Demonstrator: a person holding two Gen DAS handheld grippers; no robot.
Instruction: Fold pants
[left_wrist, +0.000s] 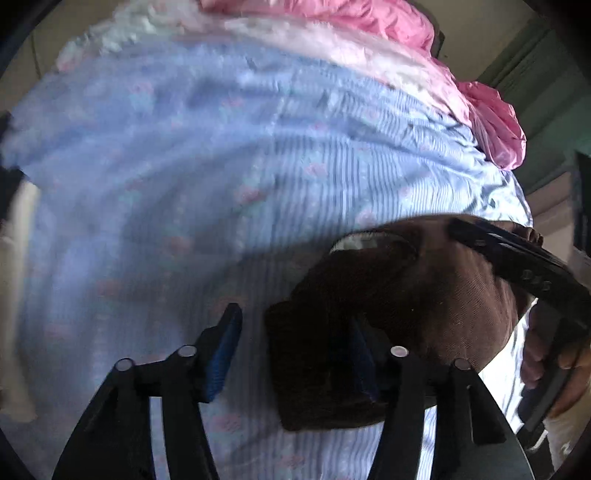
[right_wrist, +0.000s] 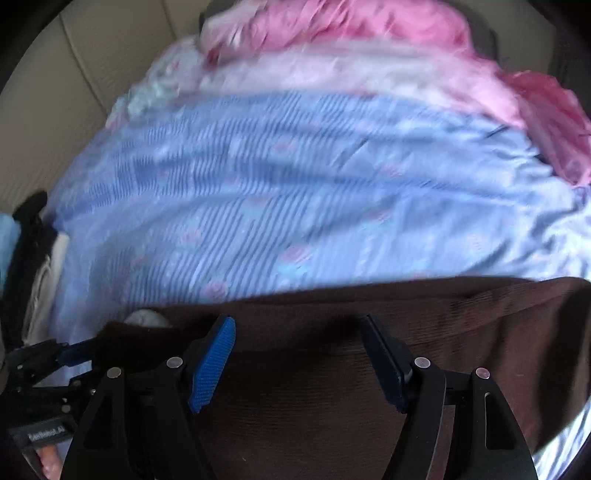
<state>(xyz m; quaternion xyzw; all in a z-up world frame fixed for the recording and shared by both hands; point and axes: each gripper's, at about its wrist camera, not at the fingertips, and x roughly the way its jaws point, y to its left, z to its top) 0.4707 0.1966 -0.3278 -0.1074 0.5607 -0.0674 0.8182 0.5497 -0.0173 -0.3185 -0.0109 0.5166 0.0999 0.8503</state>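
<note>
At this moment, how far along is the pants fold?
Early or midway. Done: brown pants lie on the blue sheet, a corner bunched. In hand: nothing gripped; left gripper and right gripper are open over them. Left: the remaining folds.

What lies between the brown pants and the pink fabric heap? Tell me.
In the right wrist view, only the blue striped floral sheet and a pale pink fabric layer lie between the brown pants and the pink heap.

there was one pair of brown pants (right_wrist: 332, 369) at the bottom of the frame, one blue striped sheet (right_wrist: 295, 184) across the middle, one pink cloth (right_wrist: 351, 26) along the top — and two grippers, left gripper (left_wrist: 295, 354), right gripper (right_wrist: 299, 362).
</note>
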